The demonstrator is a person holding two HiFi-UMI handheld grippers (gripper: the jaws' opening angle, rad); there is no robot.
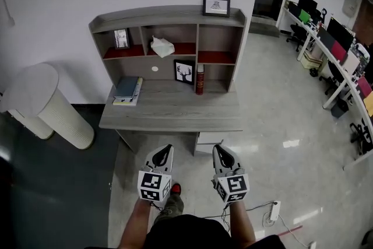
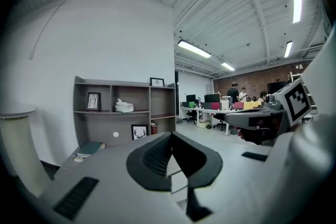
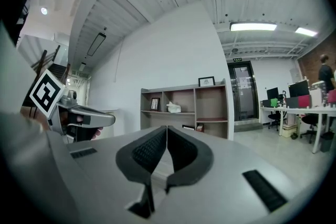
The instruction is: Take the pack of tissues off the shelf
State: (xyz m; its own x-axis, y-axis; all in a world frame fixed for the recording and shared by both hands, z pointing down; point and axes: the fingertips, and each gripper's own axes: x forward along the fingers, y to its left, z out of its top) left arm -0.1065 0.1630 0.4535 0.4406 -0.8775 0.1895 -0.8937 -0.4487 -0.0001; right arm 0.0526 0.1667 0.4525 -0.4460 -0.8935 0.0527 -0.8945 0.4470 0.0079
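The white pack of tissues (image 1: 162,46) lies in the middle upper compartment of the grey desk shelf (image 1: 169,13), with a tissue sticking up from it. It also shows far off as the tissues (image 2: 124,106) in the left gripper view and the tissues (image 3: 174,107) in the right gripper view. My left gripper (image 1: 166,150) and right gripper (image 1: 217,148) hang side by side in front of the desk, well short of the shelf. Both are shut with nothing between the jaws, and their tips (image 2: 171,135) (image 3: 167,128) meet.
On the desk top (image 1: 175,111) lie stacked books (image 1: 127,90), a deer picture (image 1: 185,72) and a red bottle (image 1: 200,80). A small frame (image 1: 121,38) stands left of the tissues, another frame (image 1: 216,6) on top. A white ribbed cylinder (image 1: 44,105) stands left; office desks (image 1: 338,61) right.
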